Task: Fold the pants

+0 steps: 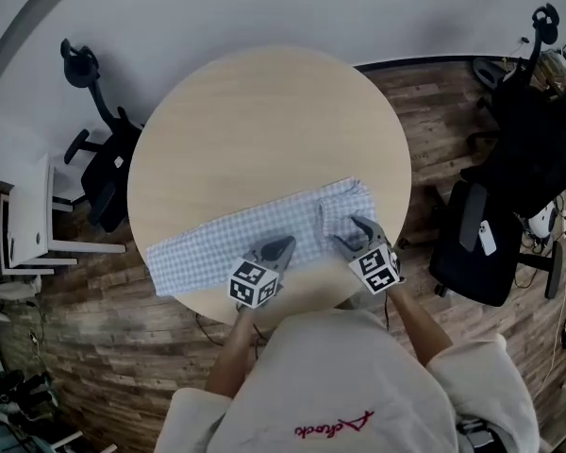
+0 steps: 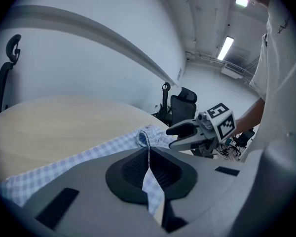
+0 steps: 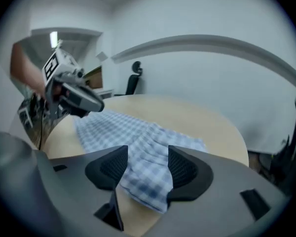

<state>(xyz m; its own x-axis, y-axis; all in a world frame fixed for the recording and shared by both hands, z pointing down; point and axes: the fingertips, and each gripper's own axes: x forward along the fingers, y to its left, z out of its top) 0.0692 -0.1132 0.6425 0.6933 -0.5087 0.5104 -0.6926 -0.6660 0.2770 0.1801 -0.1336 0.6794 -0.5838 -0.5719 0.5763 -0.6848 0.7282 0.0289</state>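
I counted one round table, one pair of pants and two grippers, the left gripper and the right gripper. I saw three black chairs: upper-left chair, upper-right chair, right-edge chair.

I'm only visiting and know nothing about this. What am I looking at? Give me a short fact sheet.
Surface: round wooden table
Garment: blue-checked pants, spread across the table's near side
Left gripper: shut, pinching a fold of the pants
Right gripper: jaws apart over the wider end, not pinching
Operator: a person holding both grippers
Around: office chair, wood floor
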